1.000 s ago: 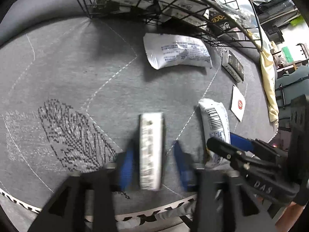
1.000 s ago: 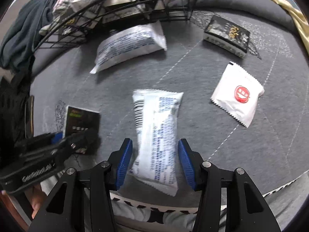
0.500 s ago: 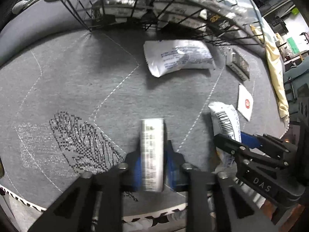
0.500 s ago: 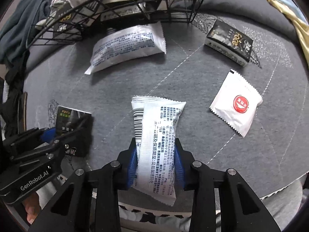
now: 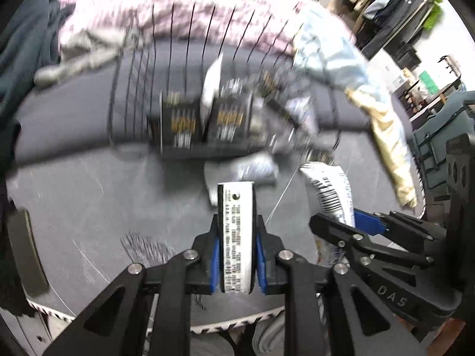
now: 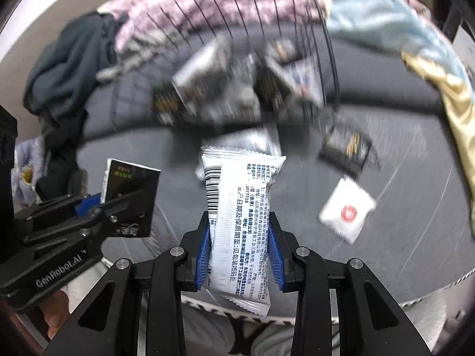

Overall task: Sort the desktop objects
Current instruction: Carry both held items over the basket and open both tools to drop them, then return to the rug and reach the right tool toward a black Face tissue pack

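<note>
My left gripper is shut on a slim black carton, seen edge-on by its white printed side and held clear above the grey cloth. The right wrist view shows that carton's black face with green print in the left gripper. My right gripper is shut on a white snack packet with a barcode, also lifted. That packet and the right gripper show at the right of the left wrist view. A black wire basket with several cartons and packets stands ahead, blurred.
On the cloth lie a white packet in front of the basket, a black carton and a white sachet with a red dot. Piled clothes lie behind the basket; a yellow cloth drapes at the right.
Both grippers closed on their items, the left on the carton, the right on the packet, then rose from the cloth. Both views now tilt up toward the basket.
</note>
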